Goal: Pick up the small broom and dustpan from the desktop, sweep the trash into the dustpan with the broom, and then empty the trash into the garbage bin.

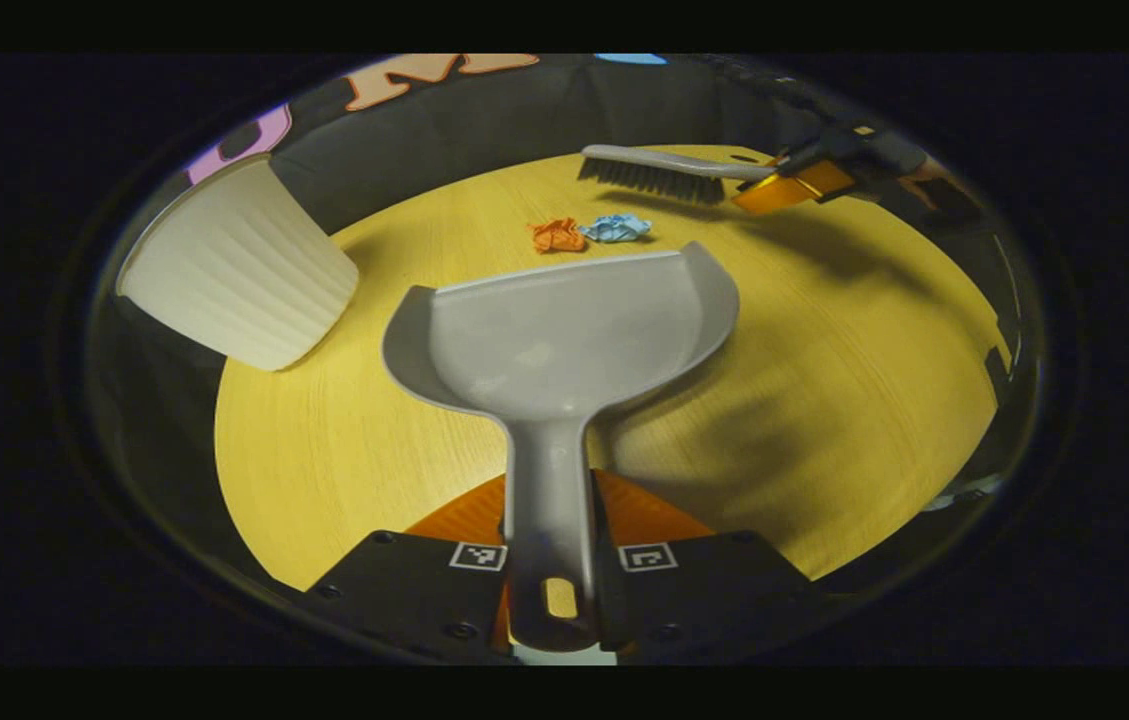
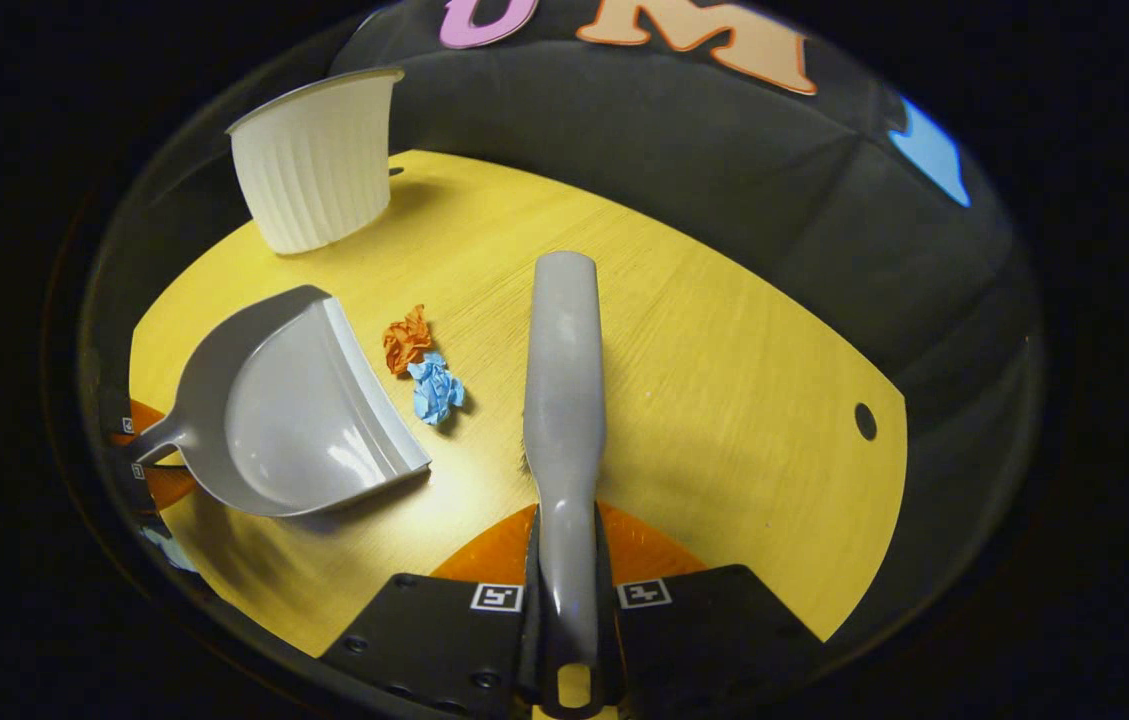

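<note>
My left gripper (image 1: 549, 500) is shut on the handle of the grey dustpan (image 1: 564, 330), whose open mouth faces two crumpled paper scraps just beyond it: an orange scrap (image 1: 557, 236) and a blue scrap (image 1: 616, 228). Past them, the small grey broom (image 1: 659, 172) hangs over the table with its dark bristles down, held by the other gripper (image 1: 792, 186). In the right gripper view my right gripper (image 2: 564, 535) is shut on the broom handle (image 2: 564, 400). To its left lie the orange scrap (image 2: 407, 338), the blue scrap (image 2: 436, 389) and the dustpan (image 2: 299, 420).
A white ribbed garbage bin (image 1: 239, 270) stands at the table's far left edge, also seen as the bin (image 2: 316, 160) in the right gripper view. The yellow wooden table (image 1: 824, 380) has a small hole (image 2: 865, 421) near its right edge. Black cloth walls surround it.
</note>
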